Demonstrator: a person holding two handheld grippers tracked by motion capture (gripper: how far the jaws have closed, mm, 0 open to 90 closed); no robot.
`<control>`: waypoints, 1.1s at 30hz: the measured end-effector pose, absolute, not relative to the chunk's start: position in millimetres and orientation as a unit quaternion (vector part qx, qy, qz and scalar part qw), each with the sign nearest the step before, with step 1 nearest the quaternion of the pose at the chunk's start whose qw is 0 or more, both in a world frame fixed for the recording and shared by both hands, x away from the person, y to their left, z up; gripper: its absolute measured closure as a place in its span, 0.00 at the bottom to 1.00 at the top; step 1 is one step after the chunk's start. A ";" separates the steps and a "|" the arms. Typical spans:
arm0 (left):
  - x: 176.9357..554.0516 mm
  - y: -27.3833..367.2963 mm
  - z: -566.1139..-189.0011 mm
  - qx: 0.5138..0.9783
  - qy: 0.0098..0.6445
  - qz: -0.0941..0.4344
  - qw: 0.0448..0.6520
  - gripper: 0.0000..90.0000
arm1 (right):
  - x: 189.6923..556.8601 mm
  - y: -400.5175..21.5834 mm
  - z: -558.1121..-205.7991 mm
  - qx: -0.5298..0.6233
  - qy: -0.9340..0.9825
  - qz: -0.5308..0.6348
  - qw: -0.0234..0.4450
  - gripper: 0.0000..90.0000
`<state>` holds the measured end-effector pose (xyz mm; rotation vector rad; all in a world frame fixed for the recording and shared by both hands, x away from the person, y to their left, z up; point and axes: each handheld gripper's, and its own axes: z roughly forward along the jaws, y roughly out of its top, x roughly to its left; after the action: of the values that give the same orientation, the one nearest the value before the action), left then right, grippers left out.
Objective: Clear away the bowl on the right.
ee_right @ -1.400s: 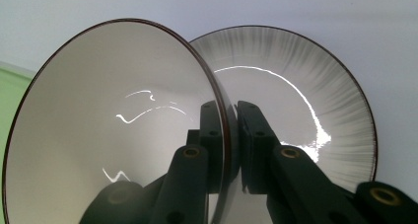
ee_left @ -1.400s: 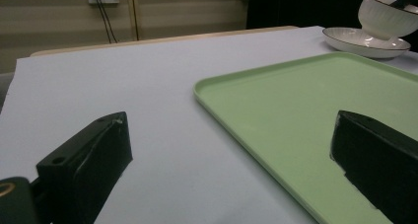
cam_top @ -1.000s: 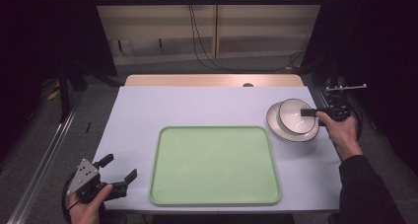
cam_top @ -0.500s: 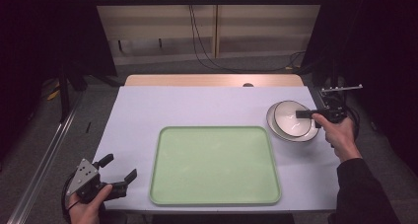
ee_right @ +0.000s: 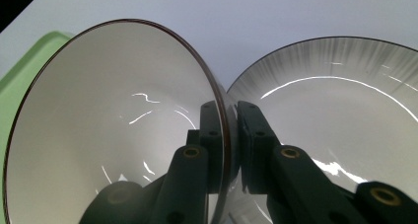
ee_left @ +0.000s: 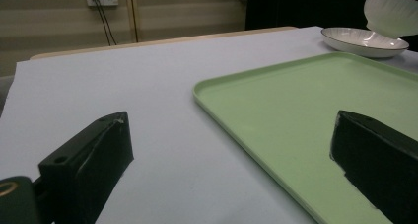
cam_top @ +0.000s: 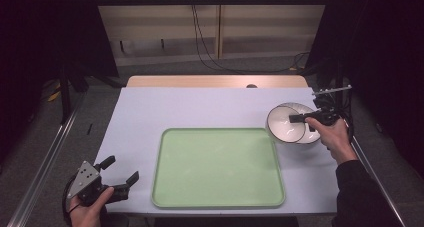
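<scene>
Lift-off is the change: right tool (cam_top: 298,118), clenched on the white dark-rimmed ceramic bowl's (cam_top: 285,124) wall, now tilts it off the shallow white plate (cam_top: 311,135) toward the pale green plastic tray (cam_top: 218,168), while the left tool (cam_top: 120,176) hangs released.

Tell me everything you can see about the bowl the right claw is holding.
The bowl is white and glossy like glazed ceramic, with a thin dark rim and an empty inside. The right claw pinches its wall, one jaw inside and one outside. It hangs tilted, lifted off the plate, near the green tray's far right corner.
</scene>
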<state>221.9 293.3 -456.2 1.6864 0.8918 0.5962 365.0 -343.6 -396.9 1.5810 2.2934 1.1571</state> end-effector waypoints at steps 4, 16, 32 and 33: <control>221.3 293.0 -455.7 0.710 0.374 0.255 0.539 0.03 | 367.6 -330.6 -399.5 0.511 0.770 0.378 0.056 0.92; 221.6 293.1 -456.8 0.706 0.377 0.251 0.544 0.03 | 375.3 -306.0 -402.5 0.492 0.786 0.372 0.048 0.92; 221.0 293.9 -456.7 0.707 0.378 0.251 0.542 0.03 | 390.5 -291.7 -412.2 0.493 0.786 0.370 0.043 0.92; 221.0 293.9 -456.9 0.706 0.378 0.251 0.544 0.03 | 391.2 -291.3 -412.5 0.493 0.787 0.367 0.041 0.92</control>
<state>221.0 293.9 -456.9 1.6764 0.8961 0.5957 391.2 -291.3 -412.5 1.5110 2.4110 1.1252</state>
